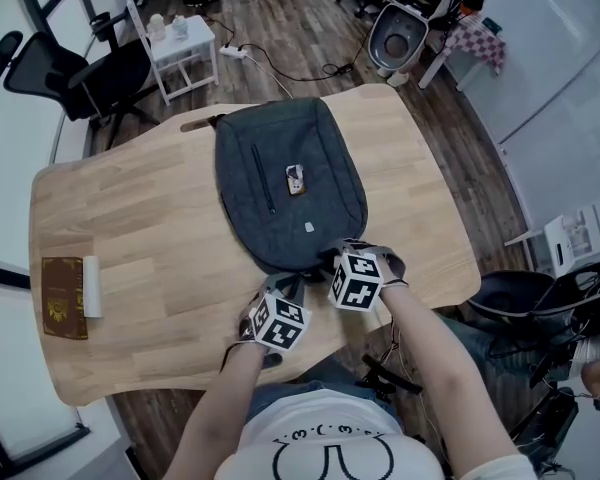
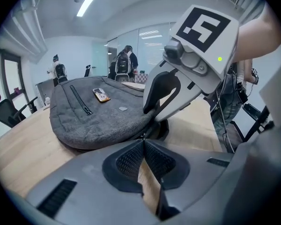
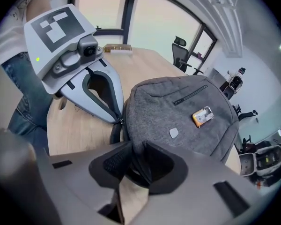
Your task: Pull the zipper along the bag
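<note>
Okay, your L gripper (image 2: 143,140) has its pads pressed tight together, w/ the tips right at the near edge of the gray bag (image 2: 96,118). Your own L gripper view shows little of what's at those tips. The R gripper view does: from there the L tips sit on a tiny shiny zip pull (image 3: 121,121) at the bag's seam, and they seem to pinch it.

Your R gripper (image 3: 138,144) is pinching a dark fold (image 3: 136,167) of the bag at that same near edge. The fold fills the gap btwn the pads.

From the head view you mostly see the two marker cubes (image 1: 280,323) side by side at the bag's near end, w/ the tips hid under them. That view alone shows the whole bag lying flat in the middle of the wood table (image 1: 160,238). It has a small orange tag (image 1: 296,179) on top, and a brown book (image 1: 64,297) lies far off at the table's left end.

Only the L gripper view shows people (image 2: 124,62) standing way back in the room.
</note>
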`<action>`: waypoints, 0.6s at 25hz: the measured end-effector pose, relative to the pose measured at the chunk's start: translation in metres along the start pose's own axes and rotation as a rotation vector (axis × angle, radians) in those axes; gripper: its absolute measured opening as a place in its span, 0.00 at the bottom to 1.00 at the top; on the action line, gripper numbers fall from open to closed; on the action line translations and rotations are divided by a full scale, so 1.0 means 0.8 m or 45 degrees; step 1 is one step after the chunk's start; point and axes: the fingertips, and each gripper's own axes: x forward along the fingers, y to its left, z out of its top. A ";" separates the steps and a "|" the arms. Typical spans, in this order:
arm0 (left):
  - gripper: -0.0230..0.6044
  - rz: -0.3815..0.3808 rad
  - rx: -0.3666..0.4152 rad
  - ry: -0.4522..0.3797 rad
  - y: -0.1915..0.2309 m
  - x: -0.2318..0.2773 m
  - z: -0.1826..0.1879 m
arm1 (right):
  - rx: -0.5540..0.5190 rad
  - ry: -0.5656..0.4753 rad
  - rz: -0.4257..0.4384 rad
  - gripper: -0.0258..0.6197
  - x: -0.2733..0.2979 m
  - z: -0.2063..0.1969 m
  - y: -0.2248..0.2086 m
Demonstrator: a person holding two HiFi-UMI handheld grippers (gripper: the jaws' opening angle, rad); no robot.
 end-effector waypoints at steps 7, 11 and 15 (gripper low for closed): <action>0.07 -0.031 -0.098 0.060 0.001 0.002 0.000 | 0.035 0.012 -0.021 0.25 0.003 -0.003 -0.001; 0.06 -0.073 -0.147 0.113 0.001 -0.010 -0.001 | 0.025 -0.023 0.014 0.24 0.000 -0.001 0.001; 0.06 -0.082 -0.178 0.147 0.010 -0.027 -0.004 | -0.059 -0.046 0.013 0.22 -0.005 0.006 0.005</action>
